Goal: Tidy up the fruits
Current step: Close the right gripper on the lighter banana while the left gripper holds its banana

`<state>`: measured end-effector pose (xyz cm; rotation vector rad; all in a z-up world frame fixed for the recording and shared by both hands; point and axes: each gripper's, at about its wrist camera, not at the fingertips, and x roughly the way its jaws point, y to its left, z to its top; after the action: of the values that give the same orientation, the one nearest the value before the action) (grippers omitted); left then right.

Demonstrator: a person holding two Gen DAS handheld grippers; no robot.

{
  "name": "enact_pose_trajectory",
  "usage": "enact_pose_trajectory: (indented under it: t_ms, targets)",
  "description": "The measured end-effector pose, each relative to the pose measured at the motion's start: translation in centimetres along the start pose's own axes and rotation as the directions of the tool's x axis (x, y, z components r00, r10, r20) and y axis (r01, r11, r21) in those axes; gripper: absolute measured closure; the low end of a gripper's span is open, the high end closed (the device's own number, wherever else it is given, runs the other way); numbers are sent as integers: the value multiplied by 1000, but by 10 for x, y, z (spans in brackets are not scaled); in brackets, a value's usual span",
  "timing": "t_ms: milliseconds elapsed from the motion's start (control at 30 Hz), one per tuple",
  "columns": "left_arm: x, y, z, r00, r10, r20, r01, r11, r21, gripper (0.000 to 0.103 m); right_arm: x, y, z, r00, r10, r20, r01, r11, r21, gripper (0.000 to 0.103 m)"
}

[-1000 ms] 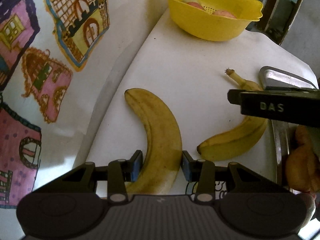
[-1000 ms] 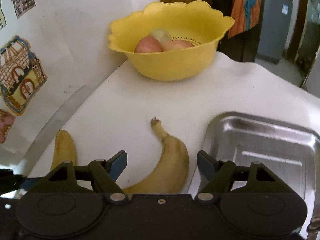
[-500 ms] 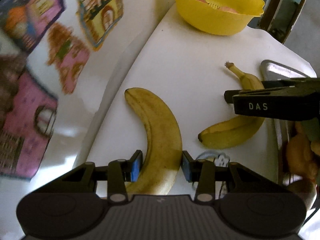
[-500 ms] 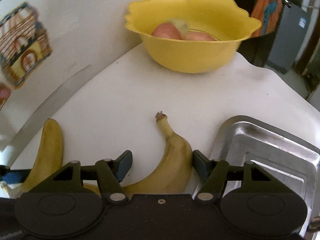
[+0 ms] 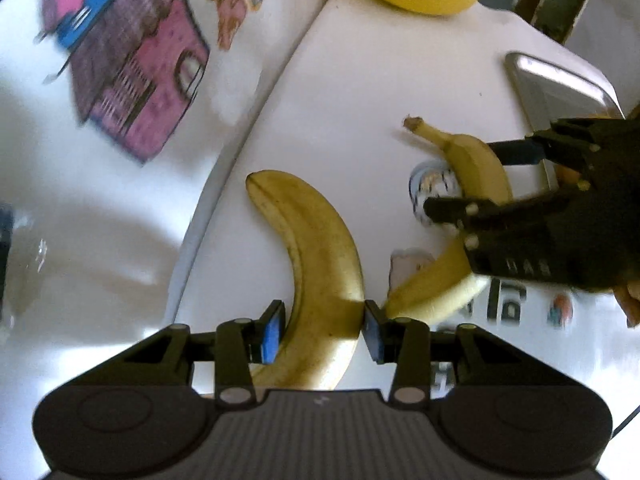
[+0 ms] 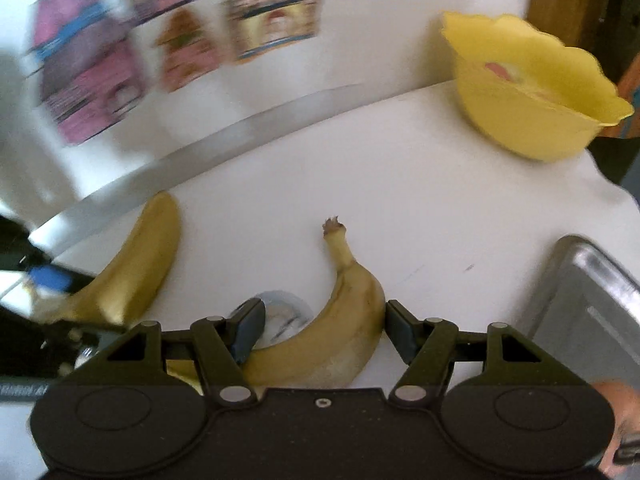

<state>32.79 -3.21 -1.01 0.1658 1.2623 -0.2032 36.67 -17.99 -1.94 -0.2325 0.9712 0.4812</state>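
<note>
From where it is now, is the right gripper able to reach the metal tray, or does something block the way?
Probably yes. The right gripper has a banana between its fingers, and the metal tray lies just beside it, with only bare table between.

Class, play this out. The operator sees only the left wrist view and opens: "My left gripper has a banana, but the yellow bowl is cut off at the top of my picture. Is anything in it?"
Observer: Yes. The right wrist view looks into the yellow bowl and shows pinkish fruit inside.
Operator: The right gripper partly covers the stemmed banana. I cannot tell whether it has a grip.
Observer: Its own camera shows the stemmed banana between the jaws, with both pads against the peel.
</note>
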Motion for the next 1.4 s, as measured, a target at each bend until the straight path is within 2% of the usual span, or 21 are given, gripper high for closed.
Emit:
enact_pose_trajectory:
  t_ms: [267, 333, 433, 533, 600, 800, 933, 1100, 1200, 1300, 1367, 1400]
  targets:
    - [-8, 3, -17, 999, 15, -42, -13, 999, 41, 51, -33, 43, -45, 999, 44, 19, -43, 997, -67, 34]
    - [-6, 2, -11, 999, 18, -42, -17, 999, 32, 50, -34, 42, -48, 999, 31, 22, -30, 999, -31, 32]
    - [-3, -5, -4, 999, 24, -27, -23, 999, 30, 48, -38, 42, -50, 1000, -17, 19, 15, 996, 92, 30]
    - [-1, -8, 0, 1000, 22, -16, -22, 999, 37, 47, -41, 44, -52, 996, -82, 18, 77, 980, 181, 30]
    - [0, -9, 2, 1000, 22, -9, -22, 998, 54, 47, -45, 47, -58, 997, -81, 19, 73, 964, 257, 30]
    - [-3, -4, -1, 1000, 18, -3, -18, 997, 69, 44, -46, 64, -62, 992, -120, 29, 110, 963, 244, 30]
    - [-1, -7, -2, 1000, 15, -2, -14, 997, 74, 45, -44, 65, -62, 994, -106, 10, 98, 949, 301, 31]
    - [0, -10, -1, 1000, 8, 1, -8, 997, 81, 45, -46, 79, -67, 991, -123, 45, 109, 963, 247, 32]
    - [-2, -7, -2, 1000, 4, 1, -4, 997, 83, 46, -47, 80, -71, 993, -91, 80, 75, 980, 186, 32]
    - [-3, -6, -2, 1000, 8, 0, -8, 997, 82, 47, -46, 81, -66, 994, -56, 97, 48, 996, 78, 33]
    - [-3, -6, -1, 1000, 12, 0, -11, 996, 86, 50, -46, 80, -65, 995, -33, 95, 31, 999, 21, 35]
    - [-2, -7, -1, 1000, 12, 0, -12, 996, 87, 51, -48, 77, -66, 995, -25, 95, 24, 1000, 4, 39]
